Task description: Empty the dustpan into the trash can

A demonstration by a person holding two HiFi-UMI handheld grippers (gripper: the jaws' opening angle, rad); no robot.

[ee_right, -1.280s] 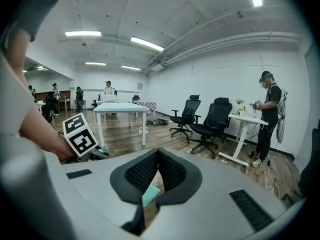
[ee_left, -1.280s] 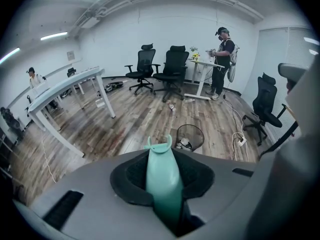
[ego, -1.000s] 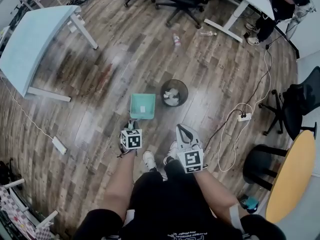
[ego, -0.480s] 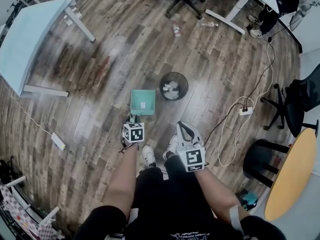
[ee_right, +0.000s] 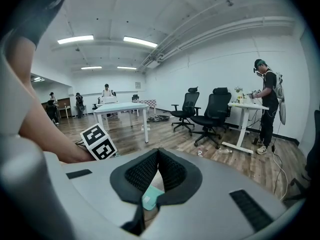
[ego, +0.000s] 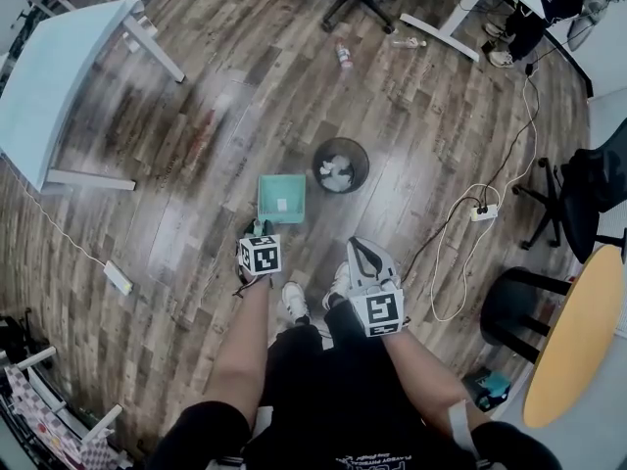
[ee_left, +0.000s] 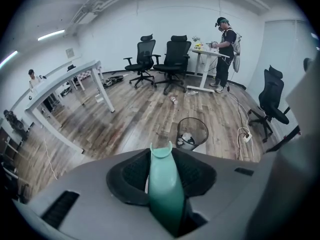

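The green dustpan [ego: 281, 198] sits on the wood floor [ego: 196, 116] just beside the trash can [ego: 316, 169], its handle [ee_left: 164, 189] loose between the jaws of the left gripper [ego: 257, 228], which have just been opening, and the right gripper [ego: 357, 248] is closed and empty.

light: my feeds are bright and even, lit by ceiling strips [ee_right: 75, 39]
glare: pale sheen on floor [ego: 227, 104]
shadows: soft, faint
edges: heavy fisheye, dark corners in both gripper views
focus: dustpan [ee_left: 162, 184] handle soft, close to lens
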